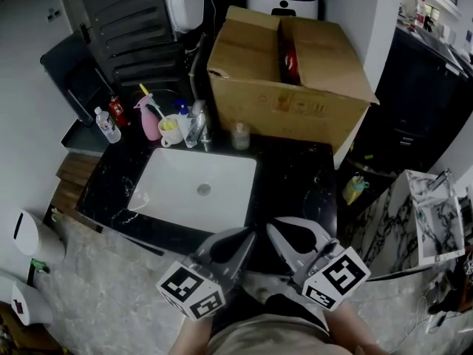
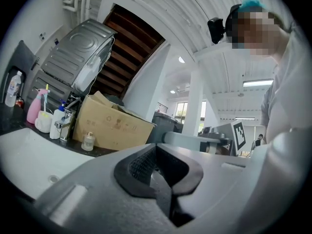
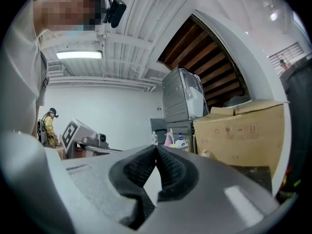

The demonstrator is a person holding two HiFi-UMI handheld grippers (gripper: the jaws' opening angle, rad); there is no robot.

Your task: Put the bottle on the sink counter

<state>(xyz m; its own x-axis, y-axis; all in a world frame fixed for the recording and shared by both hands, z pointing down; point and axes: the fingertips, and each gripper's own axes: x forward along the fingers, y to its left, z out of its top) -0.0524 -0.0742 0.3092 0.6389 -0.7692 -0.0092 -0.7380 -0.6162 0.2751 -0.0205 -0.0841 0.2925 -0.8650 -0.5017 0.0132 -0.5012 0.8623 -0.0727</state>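
Observation:
A clear plastic bottle (image 1: 108,124) with a white cap stands upright at the far left end of the black sink counter (image 1: 295,180). It also shows in the left gripper view as the clear bottle (image 2: 13,89) and, tiny, in the right gripper view as the bottle (image 3: 154,138). Both grippers hover close to the person's body, over the counter's front edge and well short of the bottle. My left gripper (image 1: 251,233) (image 2: 156,147) is shut with nothing between its pads. My right gripper (image 1: 270,228) (image 3: 156,147) is shut and empty too, its tip almost meeting the left one.
A white basin (image 1: 194,187) is sunk in the counter. Behind it stand a pink spray bottle (image 1: 150,117), a cup with brushes (image 1: 170,130), a tap (image 1: 198,123) and a small glass bottle (image 1: 240,135). A big cardboard box (image 1: 288,76) fills the back right.

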